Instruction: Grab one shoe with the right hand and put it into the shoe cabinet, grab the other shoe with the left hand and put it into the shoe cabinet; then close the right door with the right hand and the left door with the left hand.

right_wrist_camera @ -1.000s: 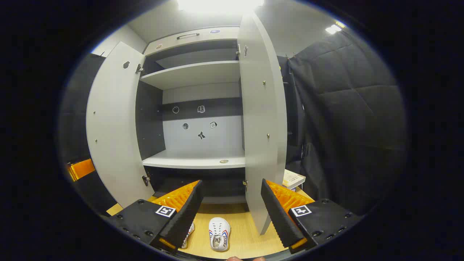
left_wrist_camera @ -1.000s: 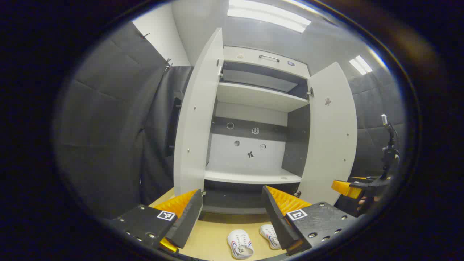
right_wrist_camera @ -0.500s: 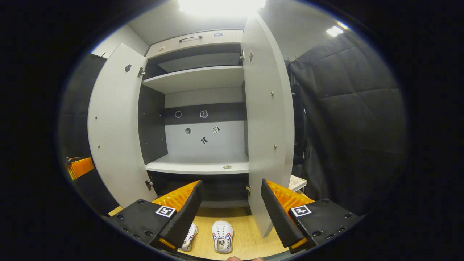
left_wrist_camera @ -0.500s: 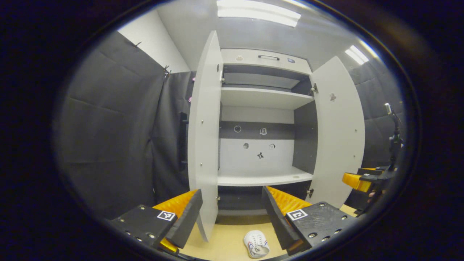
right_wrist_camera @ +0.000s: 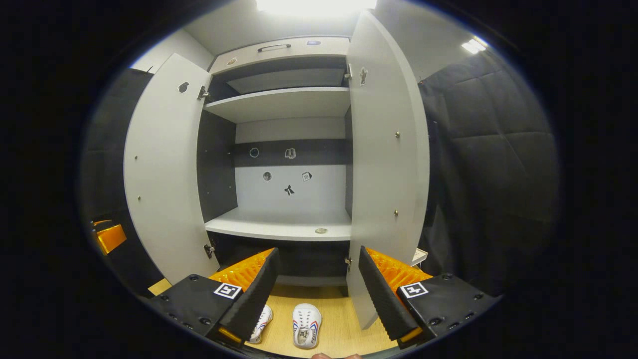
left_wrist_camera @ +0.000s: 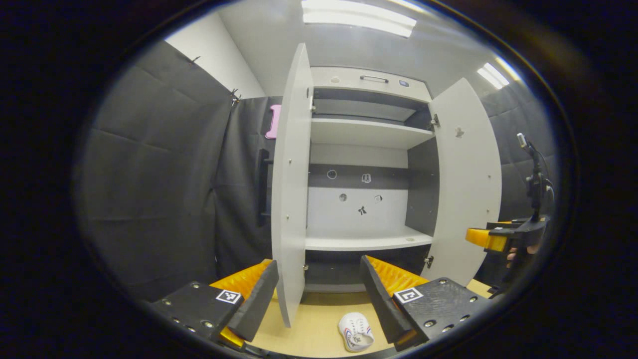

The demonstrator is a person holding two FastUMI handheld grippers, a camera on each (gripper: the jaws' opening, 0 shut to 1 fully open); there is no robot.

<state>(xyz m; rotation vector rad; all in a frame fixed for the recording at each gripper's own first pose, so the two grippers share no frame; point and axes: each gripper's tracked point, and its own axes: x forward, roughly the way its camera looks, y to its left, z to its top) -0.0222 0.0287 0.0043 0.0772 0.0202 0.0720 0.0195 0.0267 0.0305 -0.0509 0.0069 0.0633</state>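
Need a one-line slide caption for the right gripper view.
Open right gripper faces the open shoe cabinet; two white shoes wait on the floor.

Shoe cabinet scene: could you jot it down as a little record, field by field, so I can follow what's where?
shoe cabinet: both doors open, shelves bare
left door: swung wide
right door: swung wide
shoes: two white ones, side by side on the wooden floor before the cabinet
left tool: open, holding nothing
right tool: open, above the shoes, holding nothing
task progress: no shoe picked up yet
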